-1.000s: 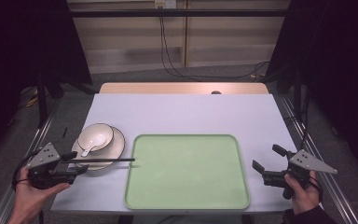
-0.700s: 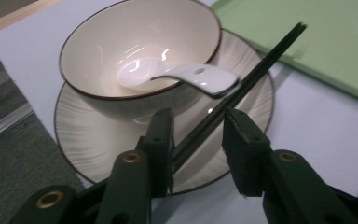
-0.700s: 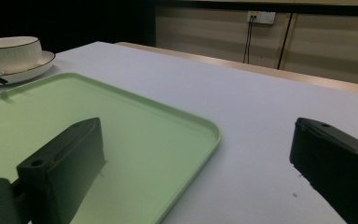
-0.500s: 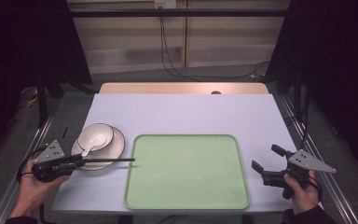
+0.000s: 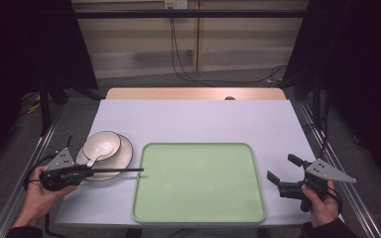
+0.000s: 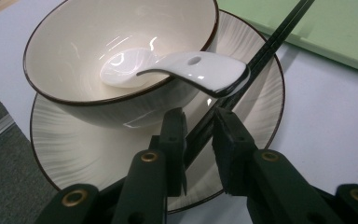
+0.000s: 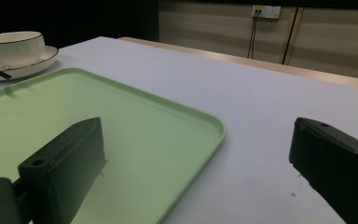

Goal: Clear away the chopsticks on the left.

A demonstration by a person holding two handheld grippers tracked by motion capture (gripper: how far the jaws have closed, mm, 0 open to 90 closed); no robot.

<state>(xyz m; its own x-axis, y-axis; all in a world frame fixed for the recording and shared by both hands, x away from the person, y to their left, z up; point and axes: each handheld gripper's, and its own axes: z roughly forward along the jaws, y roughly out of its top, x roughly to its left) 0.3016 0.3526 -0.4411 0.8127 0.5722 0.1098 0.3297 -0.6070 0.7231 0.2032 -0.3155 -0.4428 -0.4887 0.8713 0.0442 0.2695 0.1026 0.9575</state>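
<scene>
L hand-held gripper [image 6: 198, 128] has just been closing, jaws now narrow, clamped on chopsticks [image 6: 256, 65] lying across plate [image 6: 74, 154] near desk's left edge, tips reaching over tray [image 5: 198, 181] rim. R hand-held gripper [image 5: 284, 177] wide, empty, by right edge. Risk: spoon [image 6: 186, 70] handle rests on chopsticks; lifting could flip it out of bowl [image 6: 74, 60], or the thin sticks twist in the pads.

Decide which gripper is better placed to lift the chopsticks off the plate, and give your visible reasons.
Left. The left gripper has just closed on the chopsticks lying across the plate. The right gripper stands open across the green tray, far from them.
</scene>
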